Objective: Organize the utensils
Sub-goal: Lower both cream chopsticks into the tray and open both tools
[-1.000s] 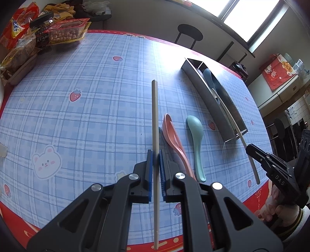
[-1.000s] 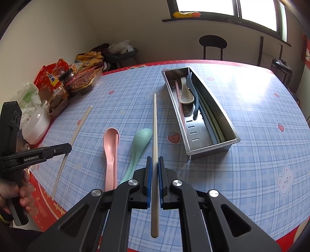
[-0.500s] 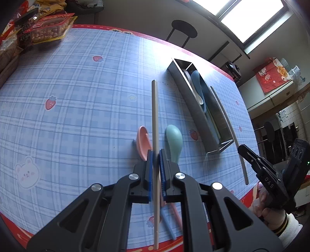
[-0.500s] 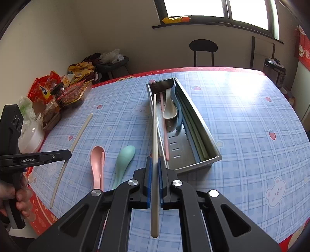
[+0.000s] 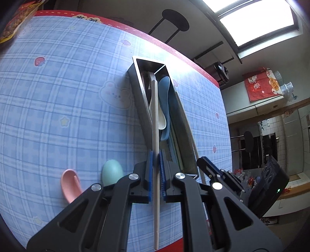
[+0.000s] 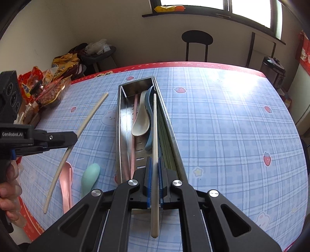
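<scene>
Daylight pours through blown-out windows (image 6: 250, 9), throwing white glare across the tabletop (image 6: 232, 81); fisheye bending curves every edge, corners vignette to black, and the left view looks slightly soft

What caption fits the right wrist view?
Right gripper holds a cream chopstick above the steel utensil tray.

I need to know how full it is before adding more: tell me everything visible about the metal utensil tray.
The metal utensil tray is a long, narrow, shiny steel box, open-topped, with a slotted floor, standing flat on the checked tablecloth. Inside lie a white spoon, a blue spoon, a pink handle and pale green sticks along one wall. Nothing grips it.
</scene>
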Demonstrator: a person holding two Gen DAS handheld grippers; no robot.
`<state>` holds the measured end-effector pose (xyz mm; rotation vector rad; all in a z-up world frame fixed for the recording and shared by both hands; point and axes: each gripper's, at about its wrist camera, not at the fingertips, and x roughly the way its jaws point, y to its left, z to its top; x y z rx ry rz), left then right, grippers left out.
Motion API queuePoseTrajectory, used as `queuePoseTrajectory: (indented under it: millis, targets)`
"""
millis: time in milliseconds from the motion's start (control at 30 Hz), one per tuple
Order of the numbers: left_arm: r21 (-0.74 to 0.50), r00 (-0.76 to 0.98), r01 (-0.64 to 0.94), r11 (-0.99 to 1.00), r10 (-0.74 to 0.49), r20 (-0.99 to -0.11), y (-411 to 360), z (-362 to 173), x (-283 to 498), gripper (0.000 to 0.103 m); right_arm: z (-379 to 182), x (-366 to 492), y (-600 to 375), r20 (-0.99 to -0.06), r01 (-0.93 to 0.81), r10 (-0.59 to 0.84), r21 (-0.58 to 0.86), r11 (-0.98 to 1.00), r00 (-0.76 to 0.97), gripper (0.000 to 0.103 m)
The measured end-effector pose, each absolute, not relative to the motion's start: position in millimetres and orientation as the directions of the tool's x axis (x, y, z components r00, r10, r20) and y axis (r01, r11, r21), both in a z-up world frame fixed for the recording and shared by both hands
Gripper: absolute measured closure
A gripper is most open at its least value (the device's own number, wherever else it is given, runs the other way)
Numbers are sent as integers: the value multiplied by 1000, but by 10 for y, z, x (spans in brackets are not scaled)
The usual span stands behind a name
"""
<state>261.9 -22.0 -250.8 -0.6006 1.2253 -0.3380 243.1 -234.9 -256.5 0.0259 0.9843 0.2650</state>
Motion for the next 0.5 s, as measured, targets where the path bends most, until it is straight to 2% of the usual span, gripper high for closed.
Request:
queuePoseTrajectory:
  millis: [200, 500]
  targets:
    - [-645, 303, -164, 746, -584, -753, -384, -2629, 2974, 92, -2636, 2603, -2340, -837, -228, 226, 125, 966, 498, 97]
    - [-641, 286, -318, 699, -574, -767, -420, -2879, 3228, 92, -2705, 2800, -2321, -847, -243, 232, 126, 962, 478, 97]
